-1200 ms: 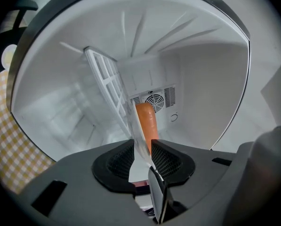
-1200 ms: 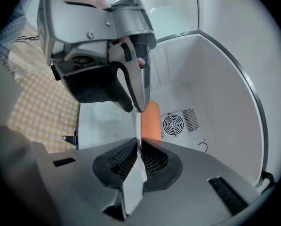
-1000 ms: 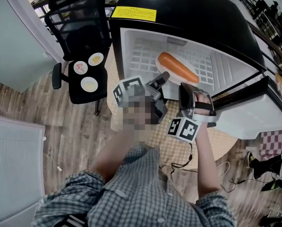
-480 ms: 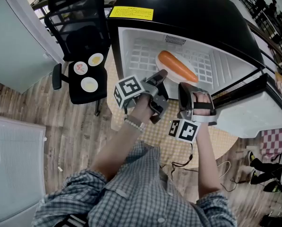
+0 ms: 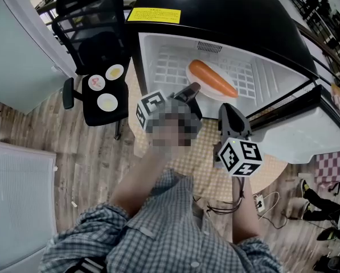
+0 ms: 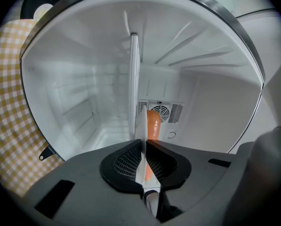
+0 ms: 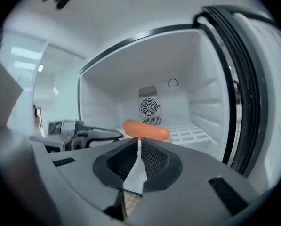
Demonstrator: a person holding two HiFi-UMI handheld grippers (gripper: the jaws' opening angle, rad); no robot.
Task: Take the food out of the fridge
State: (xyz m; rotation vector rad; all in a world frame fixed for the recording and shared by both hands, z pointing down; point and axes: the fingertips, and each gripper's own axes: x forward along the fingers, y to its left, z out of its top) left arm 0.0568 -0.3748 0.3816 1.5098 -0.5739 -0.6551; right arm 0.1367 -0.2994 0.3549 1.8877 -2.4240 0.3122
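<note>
The left gripper (image 5: 191, 89) is gripping the rim of the plate (image 5: 216, 93) with the sausage (image 5: 212, 78) inside the open fridge (image 5: 226, 16). The right gripper (image 5: 229, 109) is hovering before the fridge, jaws together, empty.

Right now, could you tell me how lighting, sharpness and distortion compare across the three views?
Head view: sharp, with glare on the fridge top. Left gripper view: strong fisheye bows the fridge rim, corners black, interior bright, sausage clear. Right gripper view: hazy and soft overall, left edge smeared, sausage readable.
</note>
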